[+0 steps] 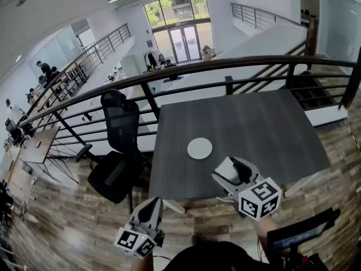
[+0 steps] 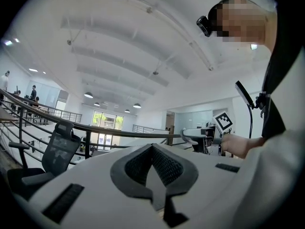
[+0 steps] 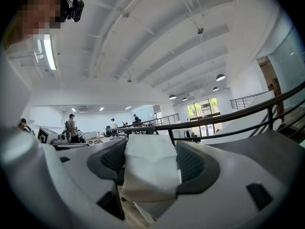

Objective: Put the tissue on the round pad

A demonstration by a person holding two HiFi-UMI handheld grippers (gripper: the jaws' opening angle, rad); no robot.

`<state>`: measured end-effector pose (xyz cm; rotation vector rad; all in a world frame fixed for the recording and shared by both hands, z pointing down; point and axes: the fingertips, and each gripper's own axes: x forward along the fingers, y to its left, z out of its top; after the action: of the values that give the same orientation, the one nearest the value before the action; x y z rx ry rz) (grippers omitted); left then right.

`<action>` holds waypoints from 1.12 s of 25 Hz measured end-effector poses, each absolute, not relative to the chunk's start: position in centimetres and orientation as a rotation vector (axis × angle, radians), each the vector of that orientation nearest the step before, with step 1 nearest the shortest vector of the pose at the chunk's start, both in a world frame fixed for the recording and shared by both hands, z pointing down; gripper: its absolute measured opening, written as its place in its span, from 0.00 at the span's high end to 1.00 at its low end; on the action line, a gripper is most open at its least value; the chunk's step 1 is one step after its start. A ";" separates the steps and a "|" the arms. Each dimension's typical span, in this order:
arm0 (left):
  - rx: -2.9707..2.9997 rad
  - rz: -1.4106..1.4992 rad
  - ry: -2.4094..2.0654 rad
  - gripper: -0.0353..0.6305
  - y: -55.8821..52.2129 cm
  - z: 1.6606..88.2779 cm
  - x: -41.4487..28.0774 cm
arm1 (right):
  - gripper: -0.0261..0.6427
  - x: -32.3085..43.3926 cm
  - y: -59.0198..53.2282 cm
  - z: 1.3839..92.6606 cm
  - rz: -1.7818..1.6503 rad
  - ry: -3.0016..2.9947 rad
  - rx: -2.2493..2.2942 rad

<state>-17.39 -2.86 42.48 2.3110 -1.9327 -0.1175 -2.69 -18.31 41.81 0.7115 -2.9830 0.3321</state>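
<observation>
A white folded tissue (image 3: 150, 168) sits between the dark pads of my right gripper (image 3: 151, 162), whose jaws press on both of its sides. In the head view that right gripper (image 1: 232, 166) hovers over the front edge of the dark grey table (image 1: 265, 129), just right of and nearer than the white round pad (image 1: 199, 148). The pad lies flat with nothing on it. My left gripper (image 1: 153, 204) hangs below the table's front left corner, over the wooden floor. Its jaws meet at the tip in the left gripper view (image 2: 153, 150), with nothing between them.
A black office chair (image 1: 117, 151) stands at the table's left side. A dark curved railing (image 1: 225, 65) runs behind the table's far edge, with a drop beyond it. Desks and people are far off at the left.
</observation>
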 end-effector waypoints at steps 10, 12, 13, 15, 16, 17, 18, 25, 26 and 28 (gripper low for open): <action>2.365 -0.134 -1.896 0.94 -4.1 43.4 -25.4 | 0.47 -10.2 -19.5 42.1 0.289 -2.955 0.772; 2.379 -0.140 -1.889 0.94 -4.4 43.3 -26.2 | 0.47 -11.0 -19.6 41.8 0.286 -2.956 0.777; 2.385 -0.139 -1.883 0.94 -4.6 43.3 -26.4 | 0.47 -11.1 -19.7 41.6 0.293 -2.952 0.783; 2.393 -0.137 -1.866 0.94 -4.9 43.4 -26.7 | 0.47 -11.3 -19.8 41.5 0.306 -2.940 0.800; 2.396 -0.140 -1.857 0.94 -5.1 43.4 -26.8 | 0.47 -11.4 -19.9 41.5 0.306 -2.937 0.804; 2.400 -0.144 -1.850 0.94 -5.3 43.6 -26.8 | 0.47 -11.6 -20.1 41.5 0.303 -2.938 0.803; 2.401 -0.147 -1.845 0.94 -5.7 43.7 -26.9 | 0.47 -11.8 -20.4 41.5 0.300 -2.941 0.798; 2.344 -0.141 -1.875 0.94 -8.9 44.2 -27.1 | 0.47 -13.0 -23.9 41.8 0.314 -2.948 0.742; 2.335 -0.147 -1.880 0.94 -9.5 44.1 -27.0 | 0.47 -13.1 -24.6 41.9 0.315 -2.950 0.729; 2.345 -0.192 -1.886 0.94 -10.8 42.8 -26.2 | 0.47 -13.2 -26.0 41.8 0.315 -2.953 0.702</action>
<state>-26.23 -10.78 42.79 2.3446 -1.8856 -0.1918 -13.24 -26.02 41.83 0.7017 -2.9535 0.3152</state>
